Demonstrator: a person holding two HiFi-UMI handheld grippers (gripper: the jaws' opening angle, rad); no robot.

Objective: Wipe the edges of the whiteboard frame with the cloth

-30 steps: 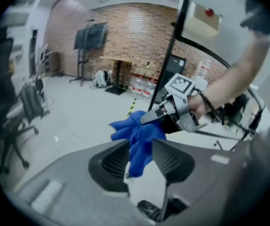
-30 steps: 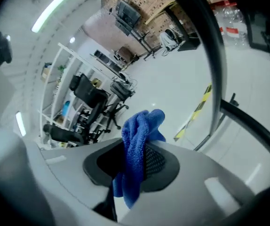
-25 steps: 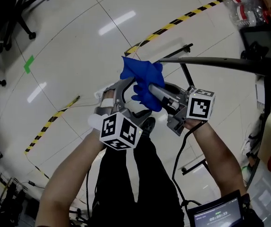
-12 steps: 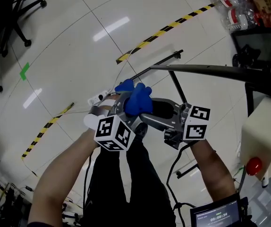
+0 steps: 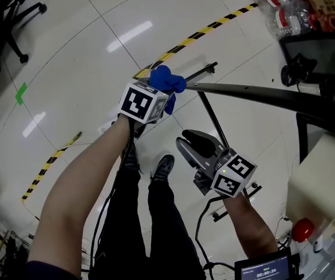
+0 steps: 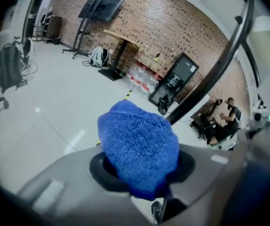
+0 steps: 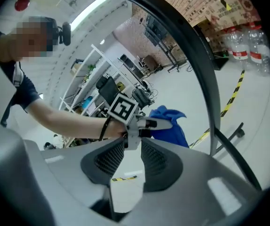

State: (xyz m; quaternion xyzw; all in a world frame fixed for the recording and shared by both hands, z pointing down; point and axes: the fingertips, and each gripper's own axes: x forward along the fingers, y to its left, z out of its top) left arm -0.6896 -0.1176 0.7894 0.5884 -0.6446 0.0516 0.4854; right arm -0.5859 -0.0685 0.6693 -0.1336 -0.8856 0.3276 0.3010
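My left gripper (image 5: 159, 95) has the blue terry cloth (image 5: 166, 80) bunched between its fingers. They have just been closing on it and now stand wide but pressed on the wad, which bulges out past the tips in the left gripper view (image 6: 137, 147). My right gripper (image 5: 192, 143) hangs lower and nearer my body, well apart from the cloth. Its fingers have just been closing too, yet they are partly apart with nothing between them (image 7: 134, 146); through the gap I see only my other hand and the cloth beyond.

The cloth sits at the near corner of the dark metal whiteboard frame (image 5: 255, 93), just beside the end of its top edge. I cannot tell whether it touches the frame yet. From there the top edge runs away to my right, high above the white tiled floor (image 5: 97, 51).

As I judge it, the task is barely begun. The cloth is in hand and brought to the corner, but the whole length of that top edge lies ahead, and the other edges after it. Nothing on the frame tells me whether any stretch has been wiped.
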